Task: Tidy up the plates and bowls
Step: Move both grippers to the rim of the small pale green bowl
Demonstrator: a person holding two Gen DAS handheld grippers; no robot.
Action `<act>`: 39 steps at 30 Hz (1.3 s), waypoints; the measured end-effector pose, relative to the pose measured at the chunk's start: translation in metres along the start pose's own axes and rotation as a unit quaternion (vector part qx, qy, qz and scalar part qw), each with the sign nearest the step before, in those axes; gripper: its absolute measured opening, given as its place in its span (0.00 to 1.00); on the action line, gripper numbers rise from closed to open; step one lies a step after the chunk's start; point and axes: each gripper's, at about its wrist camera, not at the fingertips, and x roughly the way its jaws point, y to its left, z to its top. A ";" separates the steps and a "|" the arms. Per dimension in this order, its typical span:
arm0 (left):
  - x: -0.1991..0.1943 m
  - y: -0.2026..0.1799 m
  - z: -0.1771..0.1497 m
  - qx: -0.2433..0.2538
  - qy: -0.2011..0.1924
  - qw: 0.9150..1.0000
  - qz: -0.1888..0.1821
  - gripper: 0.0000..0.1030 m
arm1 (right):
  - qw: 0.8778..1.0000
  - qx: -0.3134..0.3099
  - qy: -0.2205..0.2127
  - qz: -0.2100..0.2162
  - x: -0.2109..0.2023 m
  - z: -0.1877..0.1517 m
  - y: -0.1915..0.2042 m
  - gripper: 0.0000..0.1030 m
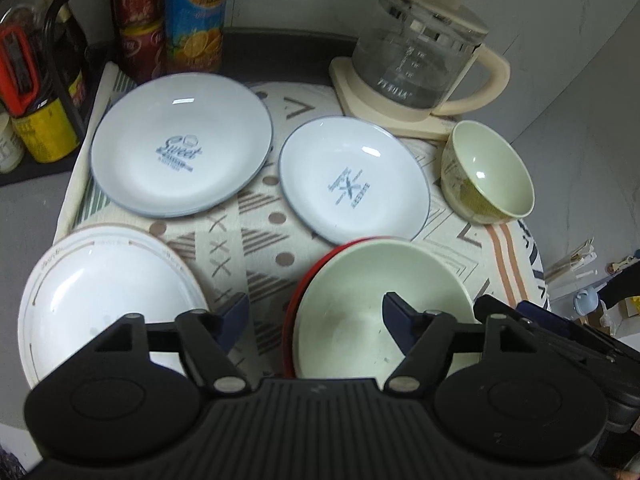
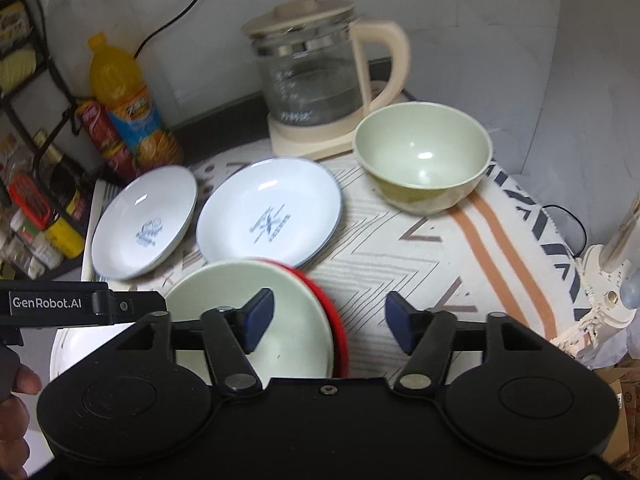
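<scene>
On the patterned cloth lie a large blue-rimmed "Sweet" plate (image 1: 182, 146) (image 2: 144, 224), a smaller blue-rimmed plate (image 1: 354, 188) (image 2: 270, 214), a white plate (image 1: 104, 296) at front left, a pale green bowl nested in a red bowl (image 1: 380, 308) (image 2: 256, 320), and a small green bowl (image 1: 490, 174) (image 2: 422, 158) at back right. My left gripper (image 1: 316, 320) is open, its right finger over the nested bowl's rim. My right gripper (image 2: 330, 322) is open, its left finger over the nested bowl's right rim.
A glass kettle (image 1: 420, 52) (image 2: 320, 76) on a cream base stands at the back. Juice bottle (image 1: 196, 16) (image 2: 128, 100), red cans (image 1: 138, 20) and a black rack (image 1: 36, 80) with jars stand at back left. The cloth's right edge (image 2: 560, 248) drops off.
</scene>
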 end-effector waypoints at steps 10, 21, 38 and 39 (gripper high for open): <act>0.007 -0.029 0.016 0.021 -0.013 1.000 -0.006 0.82 | 0.998 0.038 -0.026 -0.033 -0.004 0.010 -0.038 0.87; 0.023 -0.069 0.032 0.039 -0.020 0.999 -0.027 0.82 | 0.997 0.058 -0.037 -0.045 0.001 0.025 -0.078 0.89; 0.075 -0.123 0.069 0.029 -0.040 0.998 -0.037 0.81 | 0.995 0.088 -0.031 -0.025 0.052 0.062 -0.134 0.87; 0.079 -0.126 0.073 0.027 -0.042 0.998 -0.037 0.81 | 0.995 0.091 -0.032 -0.025 0.056 0.065 -0.137 0.87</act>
